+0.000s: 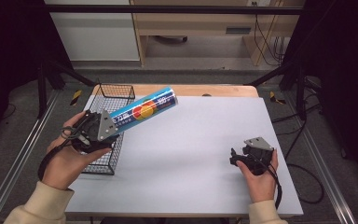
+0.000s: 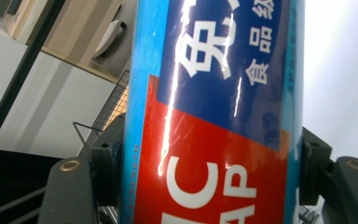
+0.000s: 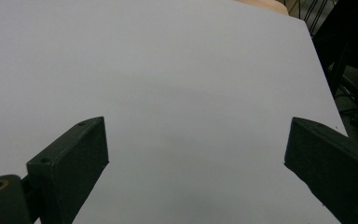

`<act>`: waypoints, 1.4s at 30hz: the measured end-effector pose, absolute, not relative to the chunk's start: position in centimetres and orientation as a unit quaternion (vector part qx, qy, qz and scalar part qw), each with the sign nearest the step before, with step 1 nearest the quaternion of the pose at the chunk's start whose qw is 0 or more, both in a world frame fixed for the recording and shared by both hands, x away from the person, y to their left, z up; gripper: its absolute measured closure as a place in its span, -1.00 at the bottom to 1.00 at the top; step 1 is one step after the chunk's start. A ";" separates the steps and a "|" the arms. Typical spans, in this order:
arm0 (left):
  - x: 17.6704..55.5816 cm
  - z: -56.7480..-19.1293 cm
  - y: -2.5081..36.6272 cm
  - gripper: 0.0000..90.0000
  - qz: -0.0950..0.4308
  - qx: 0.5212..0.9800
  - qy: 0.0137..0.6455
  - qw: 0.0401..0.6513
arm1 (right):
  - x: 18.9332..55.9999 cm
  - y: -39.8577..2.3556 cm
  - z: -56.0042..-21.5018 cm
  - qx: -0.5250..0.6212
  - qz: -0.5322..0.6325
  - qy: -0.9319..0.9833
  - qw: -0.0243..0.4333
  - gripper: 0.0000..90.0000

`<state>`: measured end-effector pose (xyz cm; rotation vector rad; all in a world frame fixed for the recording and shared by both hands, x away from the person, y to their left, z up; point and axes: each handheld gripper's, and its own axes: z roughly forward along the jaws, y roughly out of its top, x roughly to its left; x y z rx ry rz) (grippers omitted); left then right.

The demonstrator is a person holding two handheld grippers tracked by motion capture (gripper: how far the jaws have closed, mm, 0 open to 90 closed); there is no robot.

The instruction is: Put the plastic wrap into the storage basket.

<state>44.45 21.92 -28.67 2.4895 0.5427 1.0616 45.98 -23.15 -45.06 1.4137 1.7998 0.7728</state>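
Two hand-held tongs are at work over the pale tabletop, one in each of the person's hands. At the left of the high view, the left tongs are clamped on one end of a long blue roll with a red and orange mark on its wrapper. That roll hangs in the air, tilted, its free end pointing toward the upper middle of the frame and its gripped end over the black wire basket that stands at the tabletop's left edge. From the left gripper view the roll rises straight up the centre of the frame, white lettering on red and dark blue panels, with a black jaw pressed against each side of it; a corner of the basket shows behind it at mid-left.

Over at the lower right of the high view, the right tongs rest low by the tabletop, well apart from the roll and the basket, the hand wrapped round them from below. In the right gripper view their jaws stand wide apart with nothing between them, just bare tabletop stretching up the frame, with a strip of its wooden edge at the upper right
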 end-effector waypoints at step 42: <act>44.3 -29.9 25.7 -0.31 0.347 0.859 0.342 0.158 | 46.0 -23.1 -45.2 0.547 0.295 0.704 0.344 -0.85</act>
